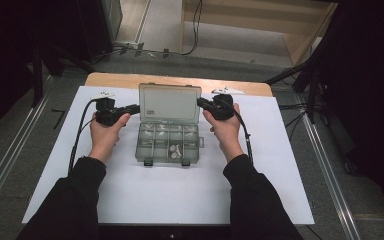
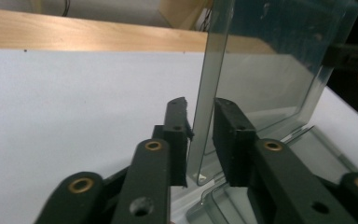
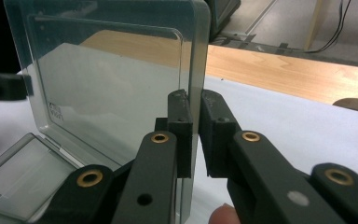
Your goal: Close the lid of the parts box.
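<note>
A clear plastic compartment box (image 1: pixel 139 150) sits mid-table with its lid (image 1: pixel 170 102) standing upright. Small white parts (image 1: pixel 176 150) lie in its compartments. My left gripper (image 1: pixel 136 107) is at the lid's left edge. In the left gripper view the lid (image 2: pixel 270 70) edge runs between the jaws of the left gripper (image 2: pixel 200 105), with the pads against both faces. My right gripper (image 1: pixel 201 102) is at the lid's right edge. In the right gripper view, the right gripper (image 3: pixel 196 95) is pinched on the lid (image 3: pixel 112 79).
The box rests on a white sheet (image 1: pixel 280 180) covering a wooden table (image 1: pixel 120 80). Cables (image 1: pixel 77 135) trail from both grippers over the sheet. Beyond the far edge are grey floor, dark stands (image 1: pixel 310 70) and more cables.
</note>
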`<state>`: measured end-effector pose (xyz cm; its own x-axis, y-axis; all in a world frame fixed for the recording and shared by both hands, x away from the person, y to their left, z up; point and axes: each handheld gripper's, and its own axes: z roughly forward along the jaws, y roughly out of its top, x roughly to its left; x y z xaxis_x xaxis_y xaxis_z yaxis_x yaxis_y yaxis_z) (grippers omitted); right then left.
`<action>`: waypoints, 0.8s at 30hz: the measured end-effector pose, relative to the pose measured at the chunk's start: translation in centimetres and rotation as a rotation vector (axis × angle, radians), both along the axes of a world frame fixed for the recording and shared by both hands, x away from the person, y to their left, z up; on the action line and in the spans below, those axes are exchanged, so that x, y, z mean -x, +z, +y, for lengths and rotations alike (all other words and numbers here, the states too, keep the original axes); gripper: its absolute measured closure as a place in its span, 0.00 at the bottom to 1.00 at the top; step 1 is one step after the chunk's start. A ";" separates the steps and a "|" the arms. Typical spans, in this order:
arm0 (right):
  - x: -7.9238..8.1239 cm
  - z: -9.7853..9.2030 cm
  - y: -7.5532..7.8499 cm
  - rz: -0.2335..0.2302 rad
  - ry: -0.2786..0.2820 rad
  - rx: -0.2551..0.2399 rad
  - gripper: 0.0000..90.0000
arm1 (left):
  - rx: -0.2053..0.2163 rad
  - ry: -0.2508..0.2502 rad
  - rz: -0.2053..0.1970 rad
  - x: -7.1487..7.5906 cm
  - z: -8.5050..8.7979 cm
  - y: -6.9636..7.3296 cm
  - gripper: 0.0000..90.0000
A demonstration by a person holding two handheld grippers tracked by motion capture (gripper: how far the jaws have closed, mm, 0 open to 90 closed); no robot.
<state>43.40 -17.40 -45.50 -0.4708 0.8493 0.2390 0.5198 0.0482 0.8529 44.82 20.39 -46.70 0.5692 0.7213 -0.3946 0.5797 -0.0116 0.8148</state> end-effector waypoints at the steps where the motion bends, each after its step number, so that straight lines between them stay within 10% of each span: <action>1: 0.1 0.0 0.0 -0.005 0.003 0.001 0.91 | 0.015 0.004 -0.003 -0.1 0.2 0.2 0.87; 24: 1.7 -0.5 -0.5 -0.107 0.051 -0.002 0.90 | -0.006 -0.003 0.059 -2.5 -1.2 0.9 1.00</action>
